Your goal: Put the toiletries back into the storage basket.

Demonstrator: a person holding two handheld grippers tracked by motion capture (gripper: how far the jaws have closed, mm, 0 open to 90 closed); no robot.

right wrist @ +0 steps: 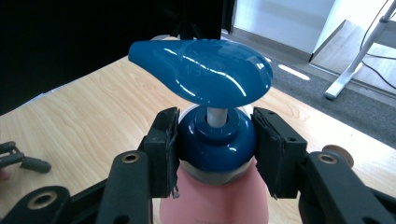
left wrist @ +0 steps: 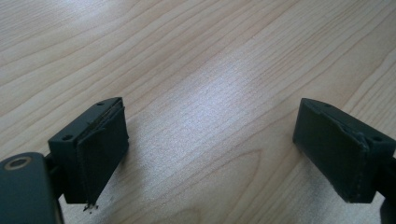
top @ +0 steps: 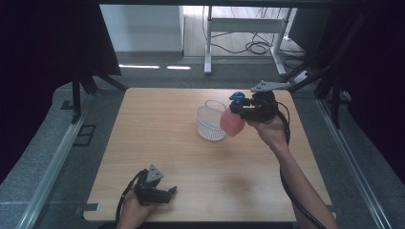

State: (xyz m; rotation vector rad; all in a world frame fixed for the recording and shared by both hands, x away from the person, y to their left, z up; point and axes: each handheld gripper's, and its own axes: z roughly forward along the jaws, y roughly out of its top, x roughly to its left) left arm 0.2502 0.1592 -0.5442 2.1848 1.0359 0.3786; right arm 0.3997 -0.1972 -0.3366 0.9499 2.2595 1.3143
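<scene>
A pink pump bottle (top: pixel 232 122) with a blue pump head (right wrist: pixel 201 70) hangs above the table, just right of a white mesh basket (top: pixel 210 121). My right gripper (top: pixel 242 111) is shut on the bottle's blue collar (right wrist: pixel 216 140), one pad on each side, with the pink body (right wrist: pixel 215 200) below the jaws. My left gripper (top: pixel 168 192) rests low near the front left of the table (top: pixel 162 138), its jaws wide open with nothing but bare wood between its pads (left wrist: pixel 100 154).
The basket stands upright near the table's middle, close to the held bottle. A white desk frame (top: pixel 248 28) with cables stands on the floor beyond the table. Dark curtains hang at both sides.
</scene>
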